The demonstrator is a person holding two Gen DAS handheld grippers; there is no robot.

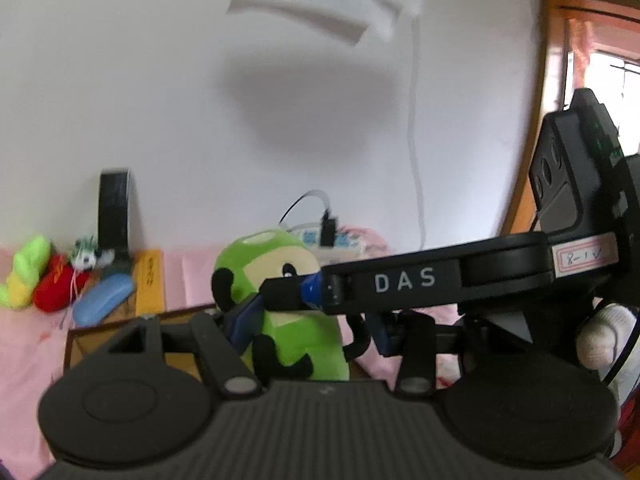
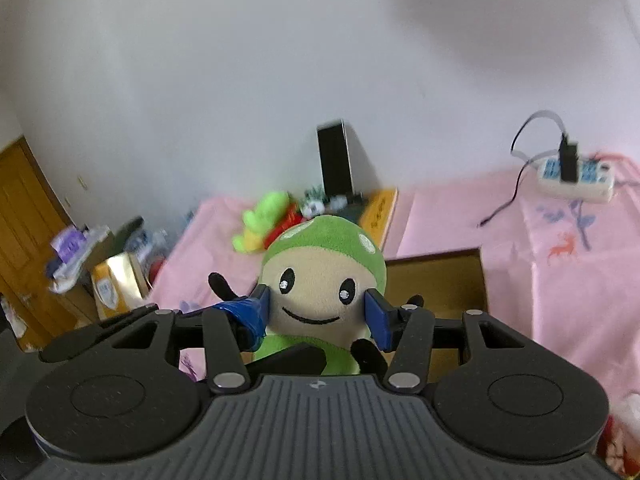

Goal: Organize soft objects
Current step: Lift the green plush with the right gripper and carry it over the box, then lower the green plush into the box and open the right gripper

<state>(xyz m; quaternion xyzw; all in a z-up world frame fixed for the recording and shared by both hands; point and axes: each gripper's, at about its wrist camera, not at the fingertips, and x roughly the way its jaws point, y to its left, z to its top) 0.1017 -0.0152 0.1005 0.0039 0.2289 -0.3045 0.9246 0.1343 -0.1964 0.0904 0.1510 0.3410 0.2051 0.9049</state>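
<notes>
A green plush doll with a beige smiling face (image 2: 320, 292) is held upright above an open brown cardboard box (image 2: 440, 280). My right gripper (image 2: 318, 316) is shut on the doll's head, its blue pads (image 2: 376, 316) pressing both cheeks. In the left wrist view the same doll (image 1: 280, 308) sits between my left gripper's fingers (image 1: 244, 320), which close on its body; my left gripper (image 1: 308, 324) grips it low, with the right gripper's black body (image 1: 440, 280) crossing in front. The box rim (image 1: 100, 332) shows below.
Pink bedsheet (image 2: 560, 280) covers the surface. Against the white wall lie a yellow-green plush (image 1: 24, 272), a red plush (image 1: 56, 288), a small white toy (image 1: 86, 258), a blue case (image 1: 104, 300) and a black stand (image 1: 114, 208). A power strip (image 2: 572, 180) lies at the right. Clutter (image 2: 100, 260) lies at the left.
</notes>
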